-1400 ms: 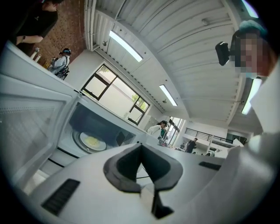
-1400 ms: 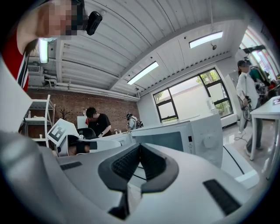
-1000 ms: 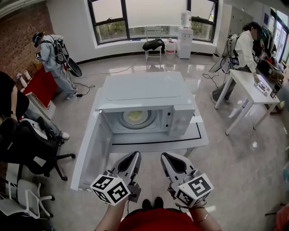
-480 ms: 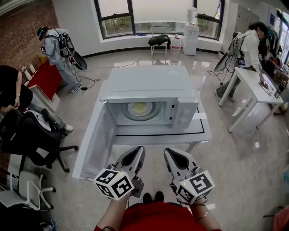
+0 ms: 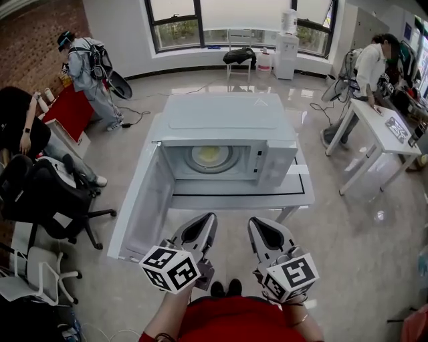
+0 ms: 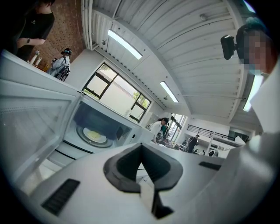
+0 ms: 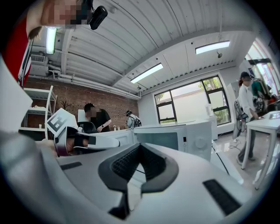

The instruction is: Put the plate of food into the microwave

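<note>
Open microwave [image 5: 227, 127] on white table [image 5: 304, 192]

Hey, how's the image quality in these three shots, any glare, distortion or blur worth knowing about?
Head view: strong fisheye bending; windows blown out white, their glare on the glossy floor; microwave evenly lit, plate of food inside readable. Left gripper view: dark round vignette, ceiling lights overexposed. Right gripper view: same vignette, window washed out.

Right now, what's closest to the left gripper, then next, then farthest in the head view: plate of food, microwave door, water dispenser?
From the left gripper:
1. microwave door, open at left.
2. plate of food, inside the microwave.
3. water dispenser, far back at right.
</note>
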Available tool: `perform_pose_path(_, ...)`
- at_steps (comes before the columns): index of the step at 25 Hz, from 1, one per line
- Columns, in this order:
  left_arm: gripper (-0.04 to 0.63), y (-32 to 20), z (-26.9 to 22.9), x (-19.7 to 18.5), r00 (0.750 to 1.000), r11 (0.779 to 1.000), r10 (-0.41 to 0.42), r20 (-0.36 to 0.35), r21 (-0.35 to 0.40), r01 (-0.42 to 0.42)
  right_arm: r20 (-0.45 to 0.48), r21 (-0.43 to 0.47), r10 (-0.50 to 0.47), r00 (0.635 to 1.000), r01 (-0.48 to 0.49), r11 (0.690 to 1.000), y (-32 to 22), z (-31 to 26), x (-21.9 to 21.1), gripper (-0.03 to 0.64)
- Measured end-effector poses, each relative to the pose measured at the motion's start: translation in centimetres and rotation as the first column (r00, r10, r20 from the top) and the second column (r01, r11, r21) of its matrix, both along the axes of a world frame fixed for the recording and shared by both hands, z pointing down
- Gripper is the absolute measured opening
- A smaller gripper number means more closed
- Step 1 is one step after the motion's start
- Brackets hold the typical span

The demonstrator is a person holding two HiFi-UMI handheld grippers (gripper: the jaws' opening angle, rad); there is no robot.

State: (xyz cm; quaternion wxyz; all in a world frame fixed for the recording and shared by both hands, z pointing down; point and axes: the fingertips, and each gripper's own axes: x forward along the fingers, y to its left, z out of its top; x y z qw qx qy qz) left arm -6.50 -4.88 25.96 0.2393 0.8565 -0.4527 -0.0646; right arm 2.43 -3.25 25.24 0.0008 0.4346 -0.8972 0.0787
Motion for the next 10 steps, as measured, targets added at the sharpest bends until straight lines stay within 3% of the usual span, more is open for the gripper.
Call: perform_pose_path(10,0.008,0.32,0.30,-0.23,1.000,1.000,0.004,-0.007,-0.016,-0.004,-0.024,0.014,0.007,1.000,-0.006,1.000,0.42,-0.01,-0.34,0.014)
